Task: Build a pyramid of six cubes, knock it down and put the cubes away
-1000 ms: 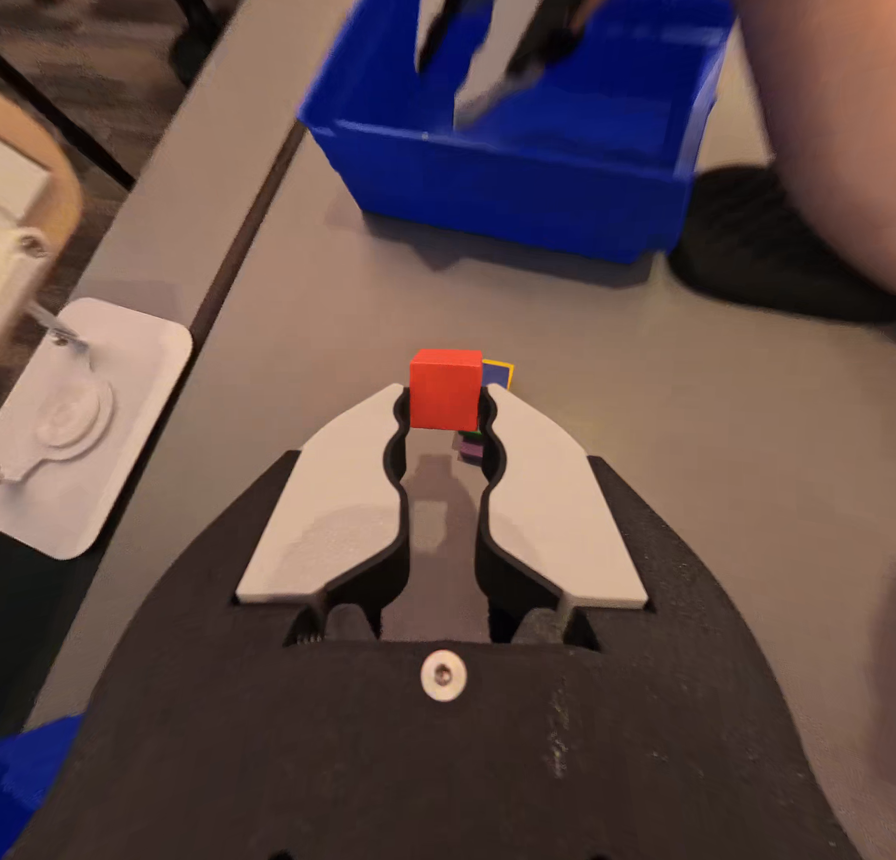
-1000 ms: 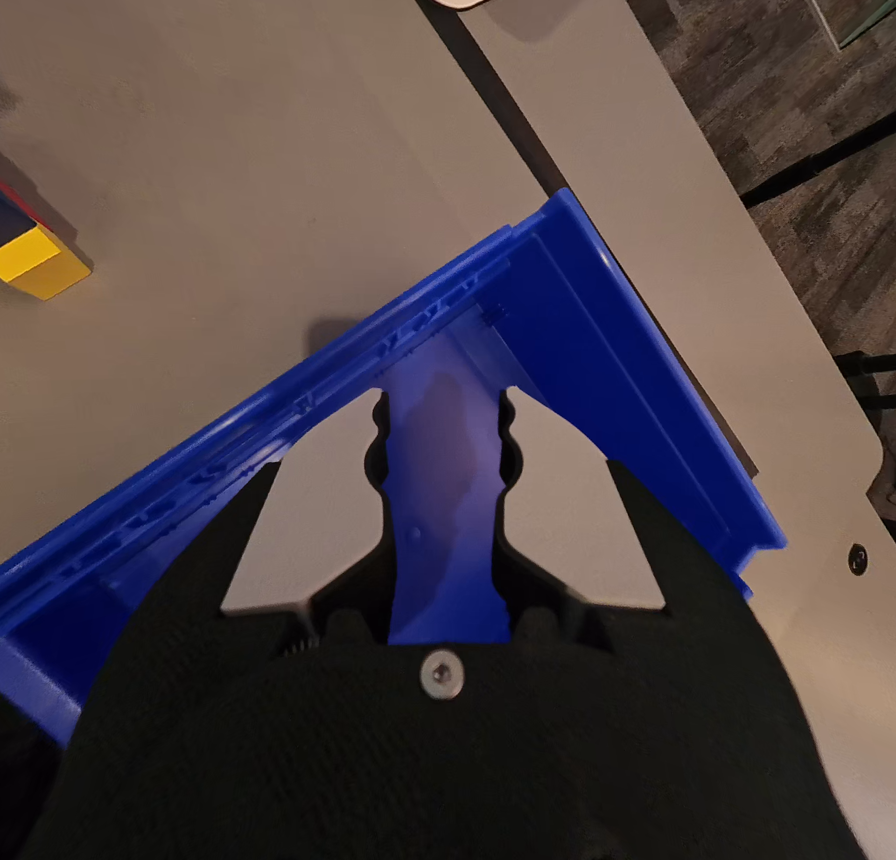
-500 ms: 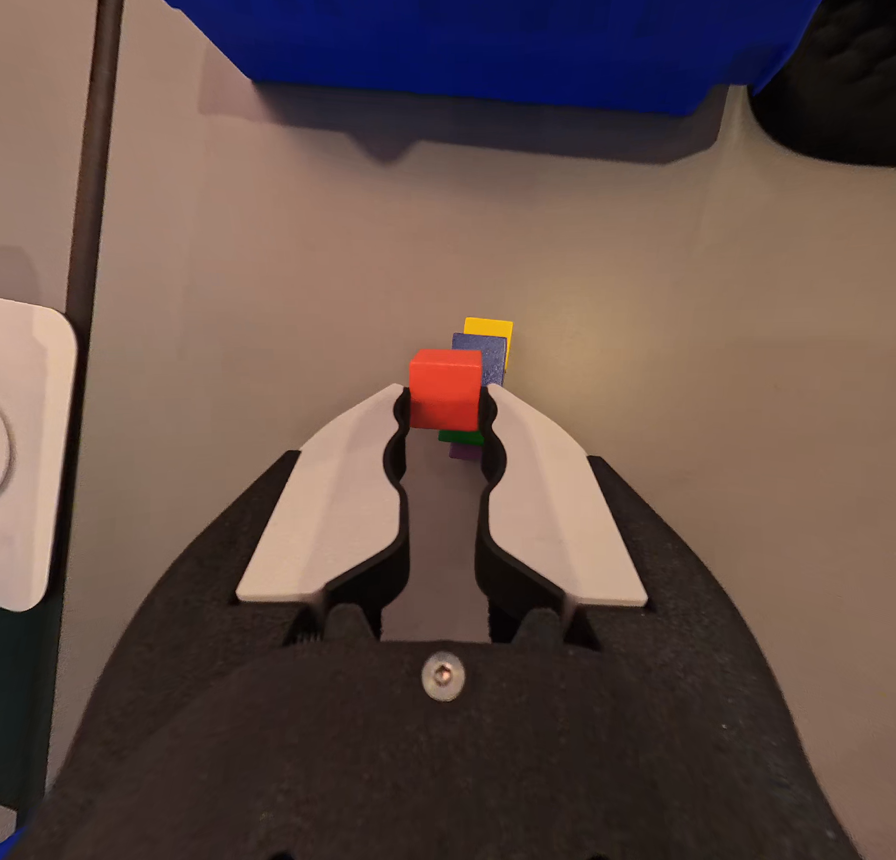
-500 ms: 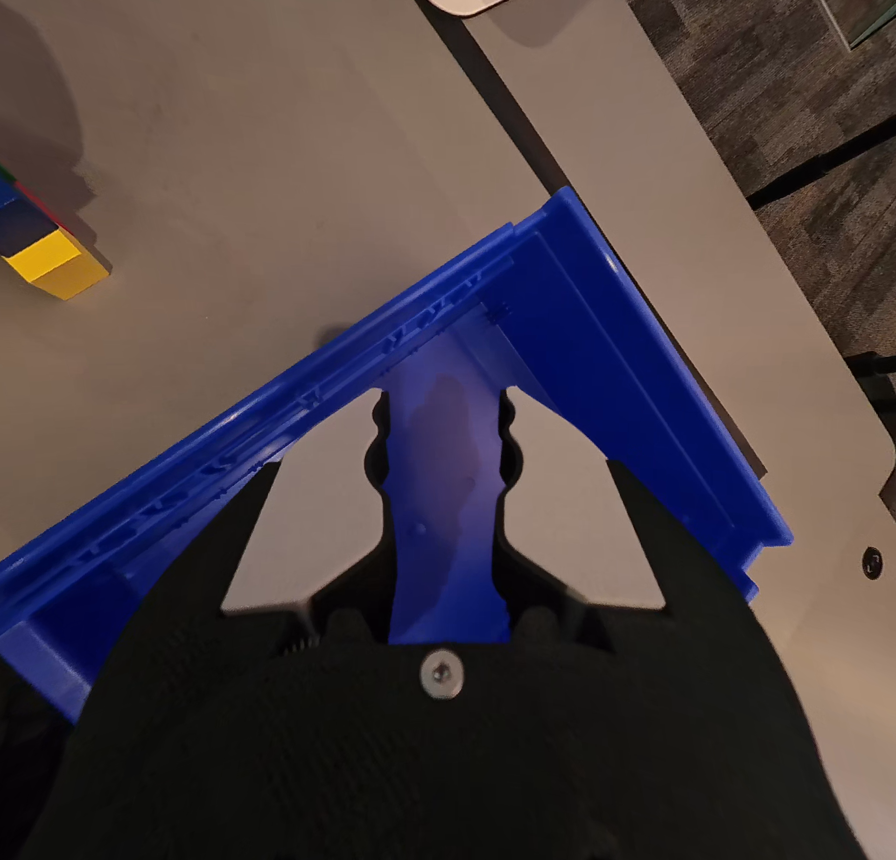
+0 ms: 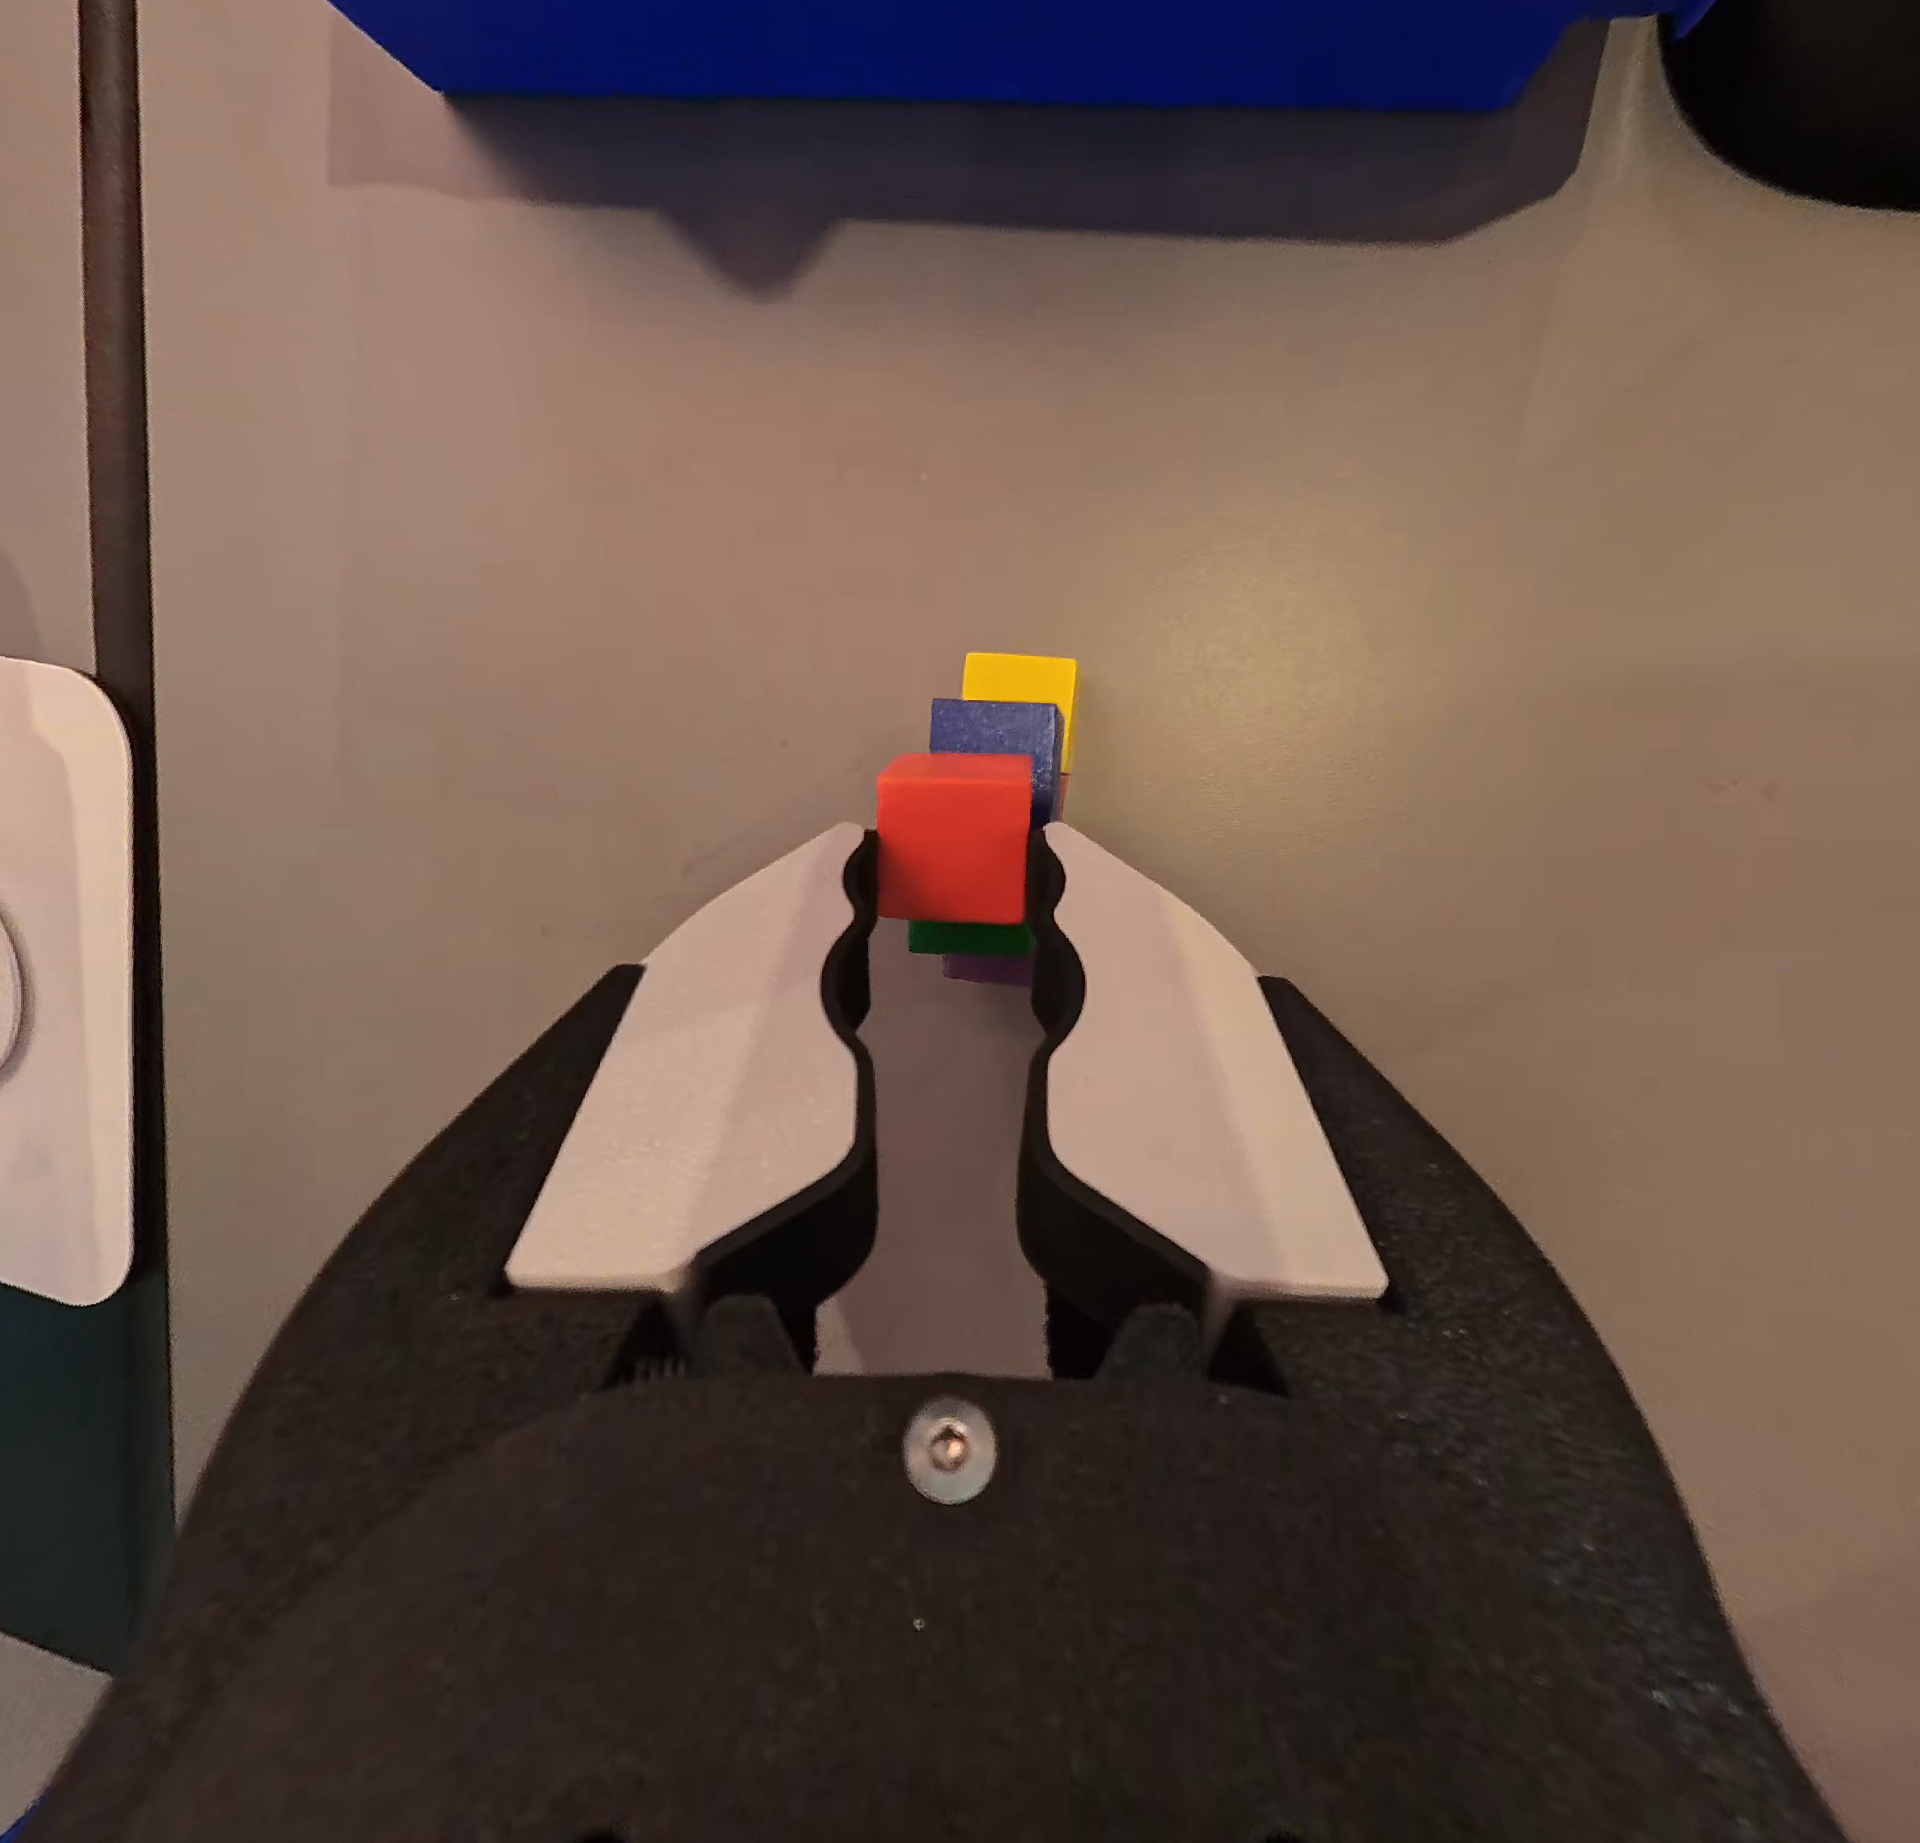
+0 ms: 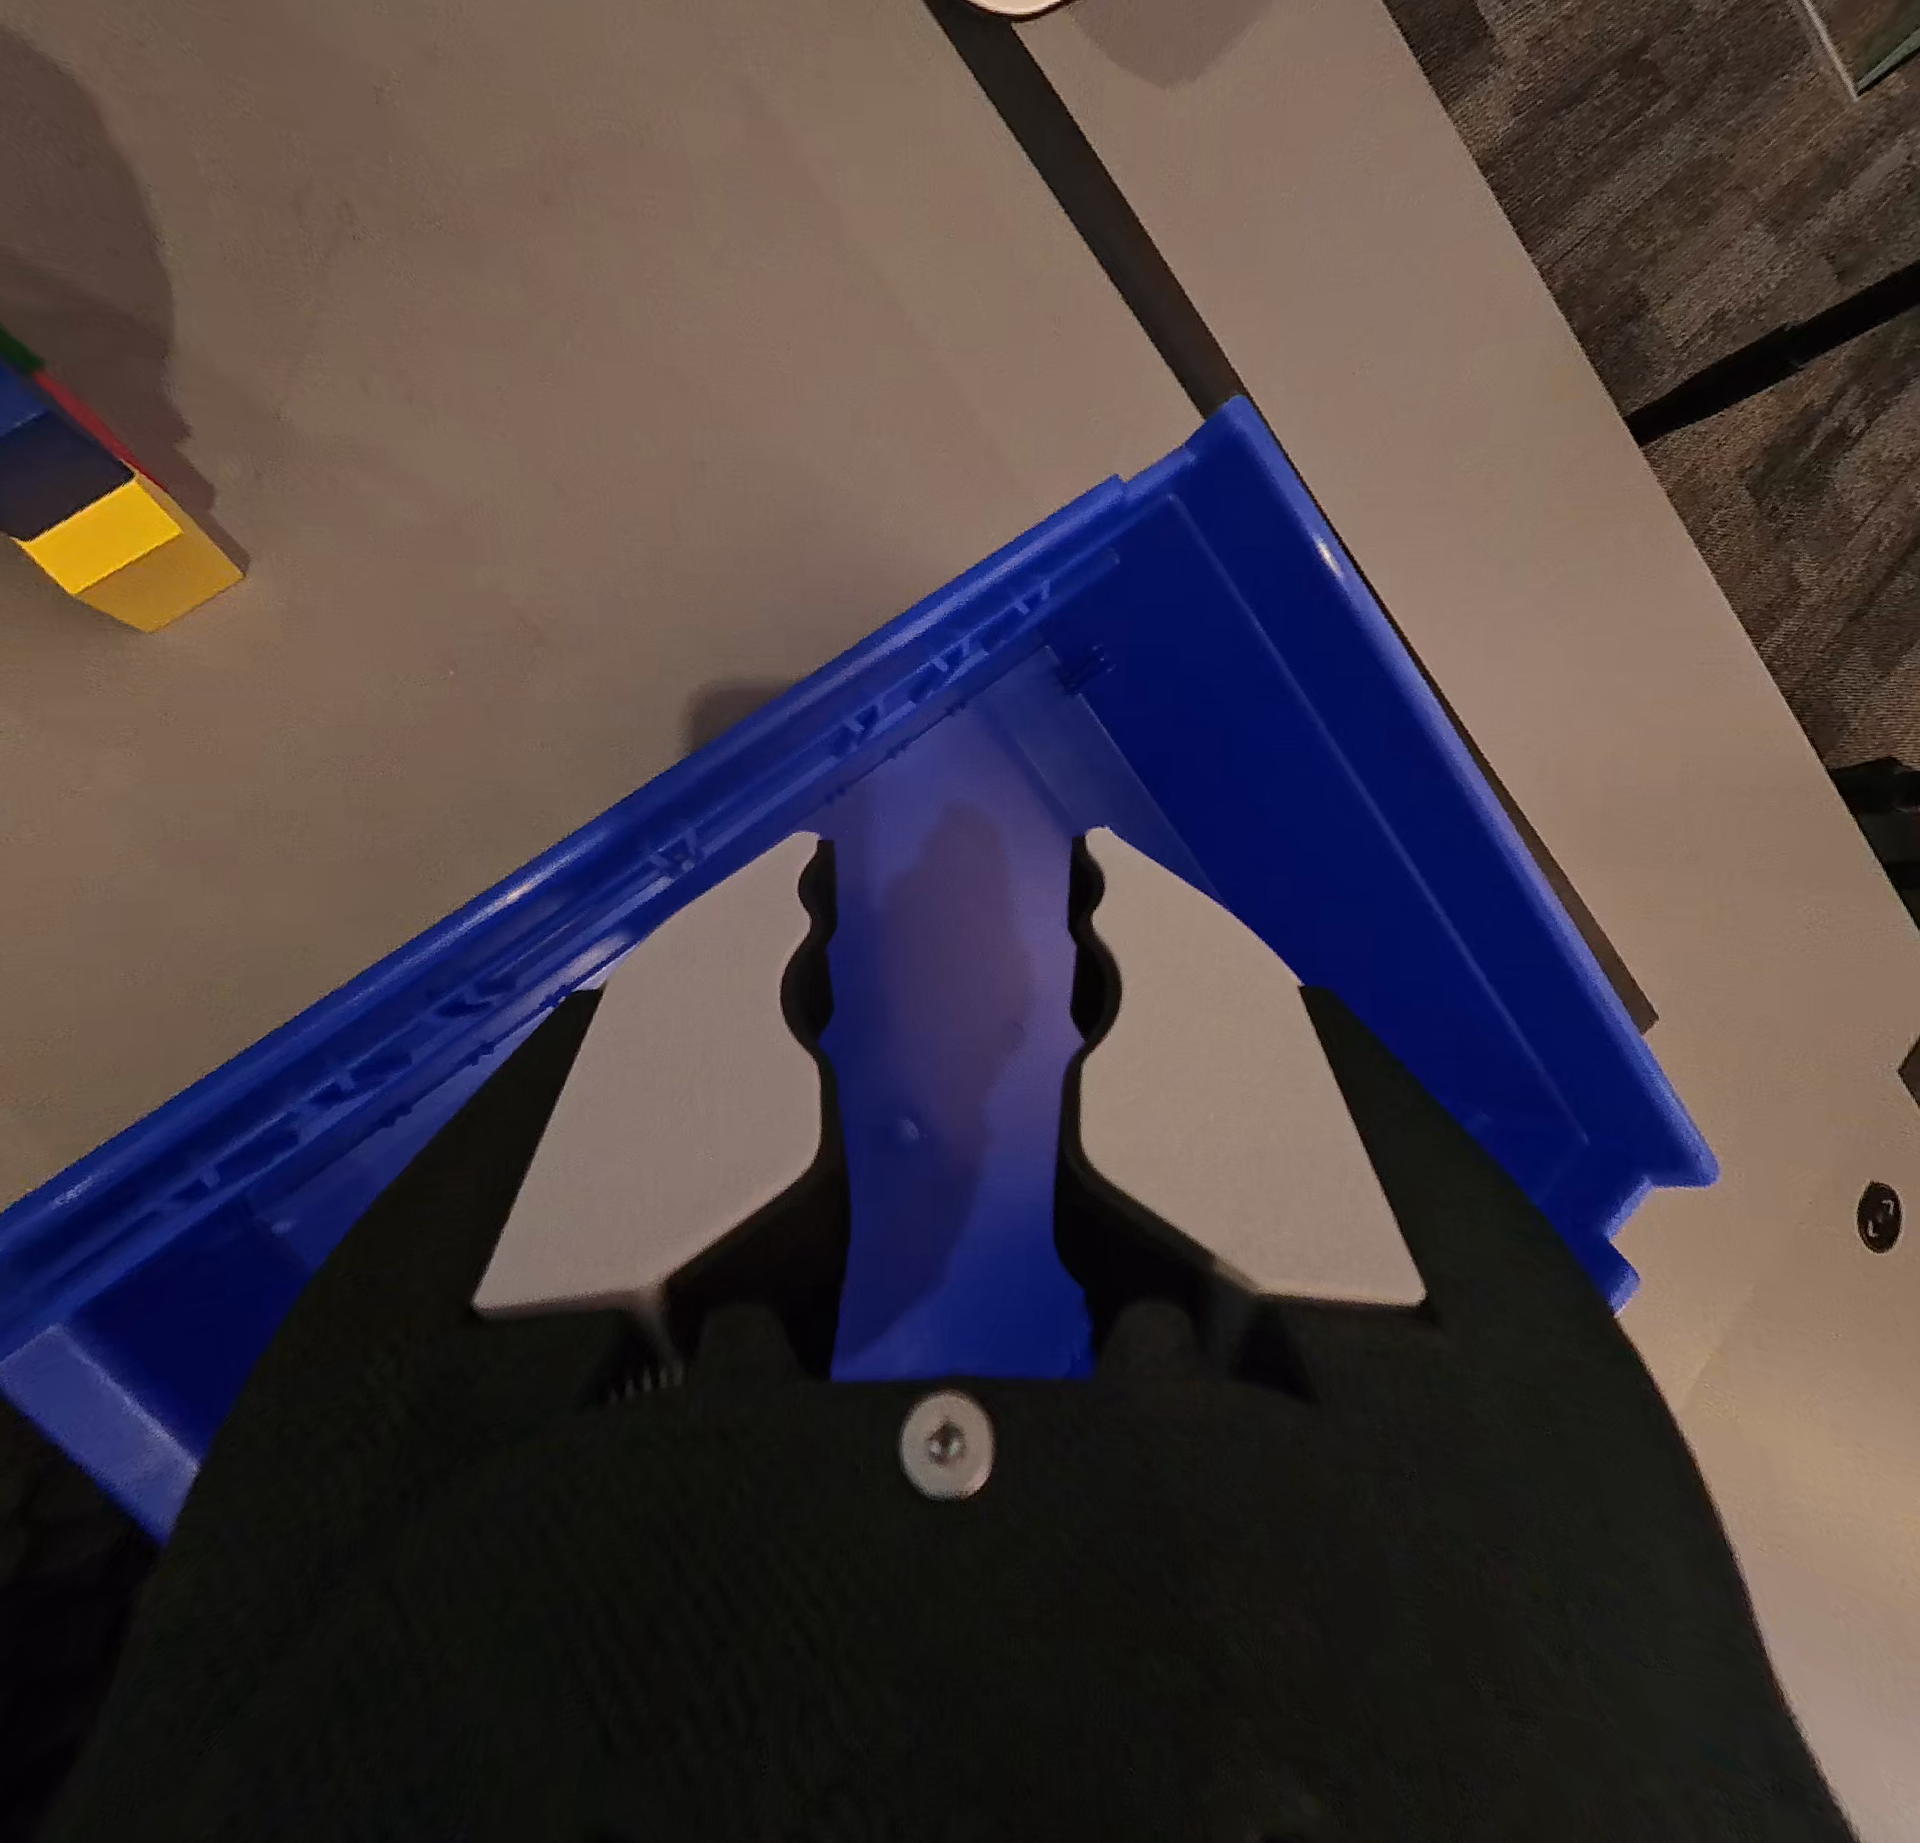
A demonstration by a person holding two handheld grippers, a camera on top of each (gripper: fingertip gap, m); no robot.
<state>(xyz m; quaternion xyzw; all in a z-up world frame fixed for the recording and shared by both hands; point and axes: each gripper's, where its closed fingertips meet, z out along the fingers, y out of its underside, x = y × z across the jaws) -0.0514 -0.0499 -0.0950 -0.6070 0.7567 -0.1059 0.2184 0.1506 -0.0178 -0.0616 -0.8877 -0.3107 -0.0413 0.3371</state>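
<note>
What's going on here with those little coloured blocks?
A person is working two hand-held grippers. The left gripper is shut on a red cube, holding it above stacked cubes: blue, yellow, green. The right gripper is open with nothing in it, over the blue bin.

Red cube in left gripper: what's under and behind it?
Under the red cube, slivers of a green cube and a purple cube show. Behind it are a blue cube and a yellow cube. The red cube hides how they touch.
</note>
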